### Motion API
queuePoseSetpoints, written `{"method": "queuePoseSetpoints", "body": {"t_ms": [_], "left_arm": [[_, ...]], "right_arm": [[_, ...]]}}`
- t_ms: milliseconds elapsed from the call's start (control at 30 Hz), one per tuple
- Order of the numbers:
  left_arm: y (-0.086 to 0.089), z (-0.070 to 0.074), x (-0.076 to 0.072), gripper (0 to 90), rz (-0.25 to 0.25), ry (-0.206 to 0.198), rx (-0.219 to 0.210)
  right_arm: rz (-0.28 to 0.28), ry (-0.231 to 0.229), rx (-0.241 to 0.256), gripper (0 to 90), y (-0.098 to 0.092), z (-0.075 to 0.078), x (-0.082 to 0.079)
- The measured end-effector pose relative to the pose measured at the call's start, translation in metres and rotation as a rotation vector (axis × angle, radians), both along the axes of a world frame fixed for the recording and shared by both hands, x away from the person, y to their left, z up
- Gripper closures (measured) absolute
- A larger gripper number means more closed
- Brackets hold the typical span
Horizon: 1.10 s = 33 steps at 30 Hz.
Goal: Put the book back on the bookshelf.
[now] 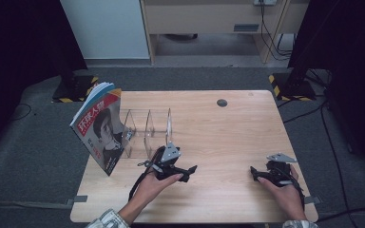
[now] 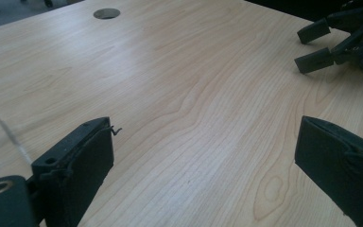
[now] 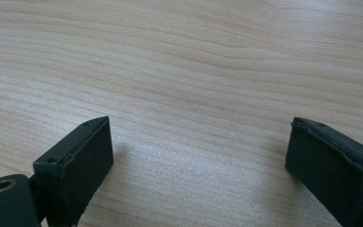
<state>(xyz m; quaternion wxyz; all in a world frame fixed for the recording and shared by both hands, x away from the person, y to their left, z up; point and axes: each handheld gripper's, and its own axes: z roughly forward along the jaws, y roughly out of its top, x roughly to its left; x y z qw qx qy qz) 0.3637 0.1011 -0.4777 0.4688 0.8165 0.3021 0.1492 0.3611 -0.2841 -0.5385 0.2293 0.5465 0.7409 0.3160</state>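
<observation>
**A:** Where do you have the grippers, and are they carrying anything?

**B:** I have both low over the wooden table [image 1: 228, 128], near its front edge. My left gripper [image 1: 190, 173] sits just in front of the clear acrylic file rack [image 1: 147, 128], jaws spread wide with only bare wood between them. My right gripper [image 1: 254, 173] is well apart from the rack, toward the table's right side, also fully spread and holding nothing. The two point at each other across the open wood.

**A:** And the magazine?

**B:** The magazine [image 1: 100, 130] stands at the rack's left end, its red cover with a portrait facing outward. It leans against the rack's outermost divider, tilted, with its top edge out past the table's left side. I judge it stands that way because the divider props it; lying free it would flop flat.

**A:** Why keep the jaws so wide?

**B:** I read it as a ready posture. From the left gripper view the pads [image 2: 75, 175] frame plain wood, with the right gripper [image 2: 314, 45] across from them and a faint curve of clear plastic at the left margin. Wide jaws let me take the magazine's edge without nudging it first.

**A:** Which hand goes?

**B:** The left, I think; it is next to the rack, while the right stays clear of it.
</observation>
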Motion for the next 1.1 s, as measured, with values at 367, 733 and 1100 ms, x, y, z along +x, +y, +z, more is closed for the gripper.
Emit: {"method": "queuePoseSetpoints", "body": {"t_ms": [367, 733, 1100], "left_arm": [[-0.023, -0.002, 0.012, 5.1, -0.014, 0.023, -0.008], [-0.044, -0.006, 0.029, 5.2, -0.015, 0.038, 0.016], [-0.070, -0.011, 0.045, 5.2, -0.024, 0.050, 0.048]], "right_arm": [[0.000, 0.000, 0.000, 8.4, 0.000, 0.000, 0.000], [-0.002, 0.002, 0.005, 8.5, 0.000, 0.000, -0.001], [0.009, 0.002, 0.005, 8.5, -0.001, 0.000, -0.001]]}}
